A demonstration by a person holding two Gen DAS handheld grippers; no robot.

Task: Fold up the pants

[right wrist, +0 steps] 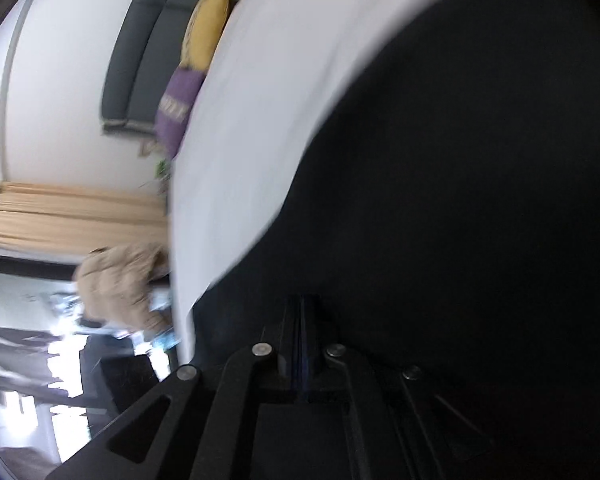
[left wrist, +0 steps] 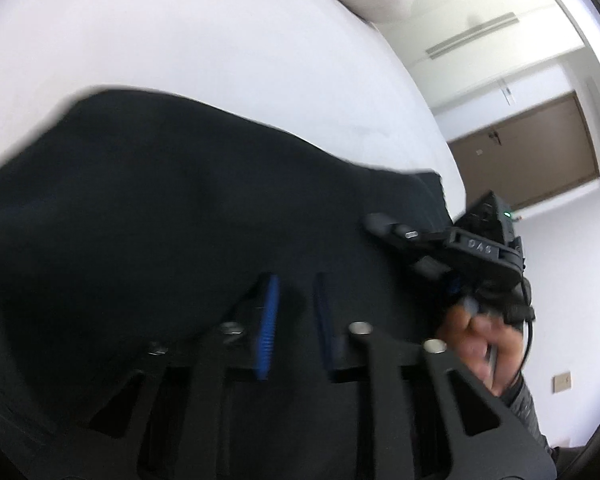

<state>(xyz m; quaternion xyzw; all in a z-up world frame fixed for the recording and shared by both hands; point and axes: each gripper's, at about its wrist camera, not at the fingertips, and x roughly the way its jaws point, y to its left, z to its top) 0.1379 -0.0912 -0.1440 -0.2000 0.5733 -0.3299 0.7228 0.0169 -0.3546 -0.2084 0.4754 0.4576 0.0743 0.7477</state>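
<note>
Two grippers angle down over one pair of black pants [left wrist: 160, 208] on a white bed [left wrist: 220, 40]. Left gripper [left wrist: 296, 284] fingers stand slightly apart with nothing visibly clamped; right gripper [right wrist: 302, 304] fingers are pressed together.

White bed [left wrist: 220, 40], brown door [left wrist: 532, 152], yellow cushion [right wrist: 208, 32]

I counted one pair of dark pants [left wrist: 160, 216] spread on one white bed [left wrist: 220, 40]. Two hand-held grippers showed: the left hand-held gripper [left wrist: 296, 292] and the right hand-held gripper [right wrist: 302, 308], the second carried by the one hand [left wrist: 480, 344] I could see. At the bed's head I made out one yellow cushion [right wrist: 208, 32], one purple cushion [right wrist: 178, 108] and one brown door [left wrist: 532, 152].
</note>
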